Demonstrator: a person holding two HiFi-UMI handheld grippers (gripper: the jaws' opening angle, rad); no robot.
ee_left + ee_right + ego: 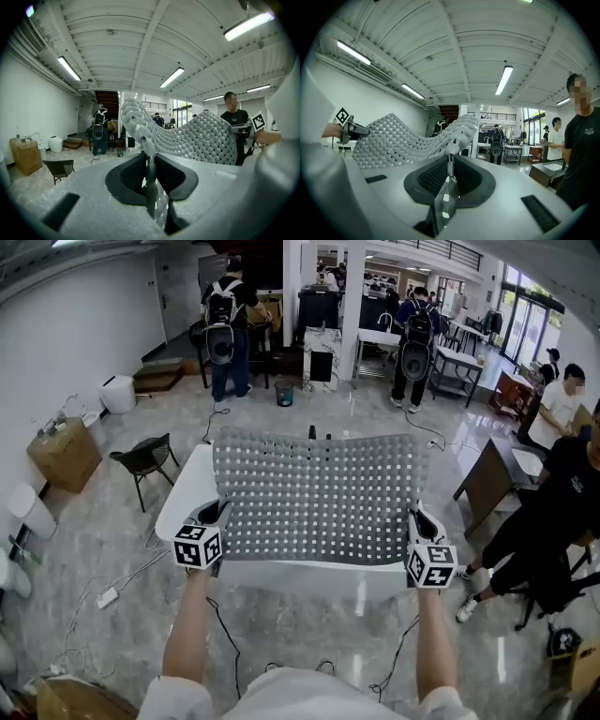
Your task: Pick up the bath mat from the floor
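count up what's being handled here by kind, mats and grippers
bath mat: 1
grippers: 2, the left gripper and the right gripper, each clamped on a near corner of the mat
total: 3

Black chair (145,457), cardboard box (64,454), perhaps bin (284,393)

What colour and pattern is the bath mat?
The bath mat is grey with a regular grid of small holes, clearest in the head view.
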